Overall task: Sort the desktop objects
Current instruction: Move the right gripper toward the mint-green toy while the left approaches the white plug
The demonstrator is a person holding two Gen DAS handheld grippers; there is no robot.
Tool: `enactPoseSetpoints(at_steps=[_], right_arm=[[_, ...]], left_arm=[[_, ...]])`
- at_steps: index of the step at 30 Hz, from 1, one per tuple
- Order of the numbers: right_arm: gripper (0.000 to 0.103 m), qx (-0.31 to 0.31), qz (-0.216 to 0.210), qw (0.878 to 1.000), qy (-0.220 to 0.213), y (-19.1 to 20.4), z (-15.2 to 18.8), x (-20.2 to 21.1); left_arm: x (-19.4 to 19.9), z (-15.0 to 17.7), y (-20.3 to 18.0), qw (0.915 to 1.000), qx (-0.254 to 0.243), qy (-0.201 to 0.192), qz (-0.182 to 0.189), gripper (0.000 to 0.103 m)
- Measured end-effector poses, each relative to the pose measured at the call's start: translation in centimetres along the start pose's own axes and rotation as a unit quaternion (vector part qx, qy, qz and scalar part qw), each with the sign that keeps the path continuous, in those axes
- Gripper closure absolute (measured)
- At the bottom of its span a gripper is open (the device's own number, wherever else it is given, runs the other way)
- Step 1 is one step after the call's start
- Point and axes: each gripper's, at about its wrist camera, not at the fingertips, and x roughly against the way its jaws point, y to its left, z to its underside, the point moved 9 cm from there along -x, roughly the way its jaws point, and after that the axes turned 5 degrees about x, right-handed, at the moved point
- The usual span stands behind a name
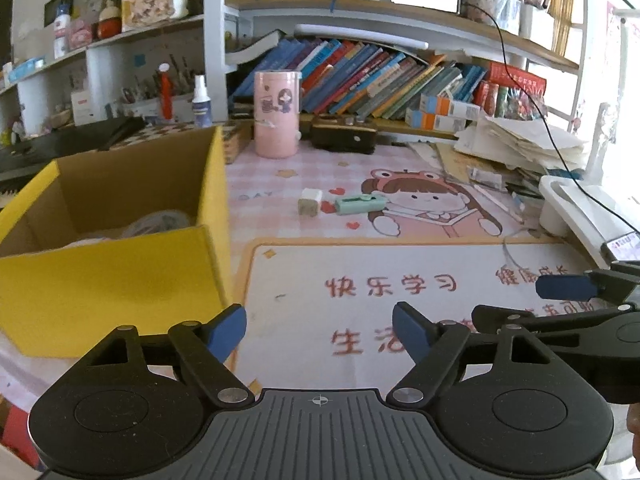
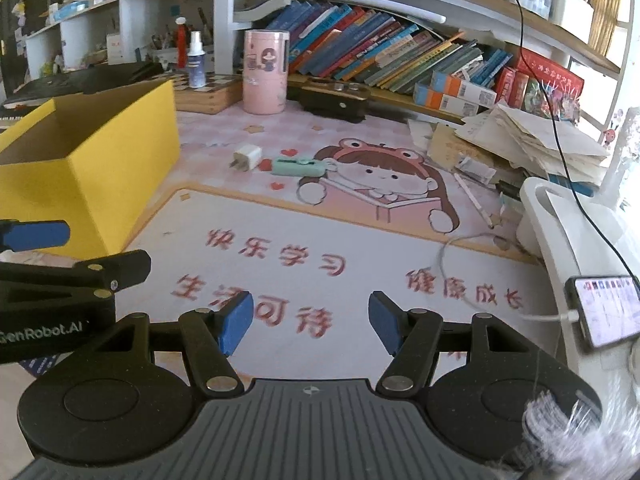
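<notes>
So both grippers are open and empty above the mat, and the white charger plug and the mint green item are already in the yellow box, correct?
Not quite. The white charger plug and the mint green item lie on the mat, outside the yellow box, as the right wrist view shows. The left gripper and right gripper are indeed open and empty.

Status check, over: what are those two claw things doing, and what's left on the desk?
Left gripper and right gripper open, empty. White charger and green case lie mid-mat, beside yellow box. Path clear.
</notes>
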Motion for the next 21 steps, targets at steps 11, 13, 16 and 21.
enactPoseSetpoints(at_steps=[11, 13, 16, 21], right_arm=[[0.041, 0.012, -0.032, 0.999, 0.001, -4.0, -2.5, -3.7], [0.041, 0.015, -0.042, 0.999, -0.001, -4.4, -3.0, -4.4], [0.041, 0.022, -0.059, 0.998, -0.004, -4.8, -3.8, -5.6], [0.041, 0.029, -0.09, 0.996, -0.009, -5.1, -5.2, -7.7]], left_arm=[[-3.5, -3.2, -1.6, 0.9985, 0.032, -0.011, -0.043, 0.024], [-3.8, -3.9, -1.7, 0.9979, 0.034, -0.017, -0.053, 0.024], [-4.3, -5.0, -1.9, 0.9965, 0.035, -0.027, -0.071, 0.024], [-5.6, -6.3, -1.9, 0.9941, 0.03, -0.027, -0.101, 0.024]])
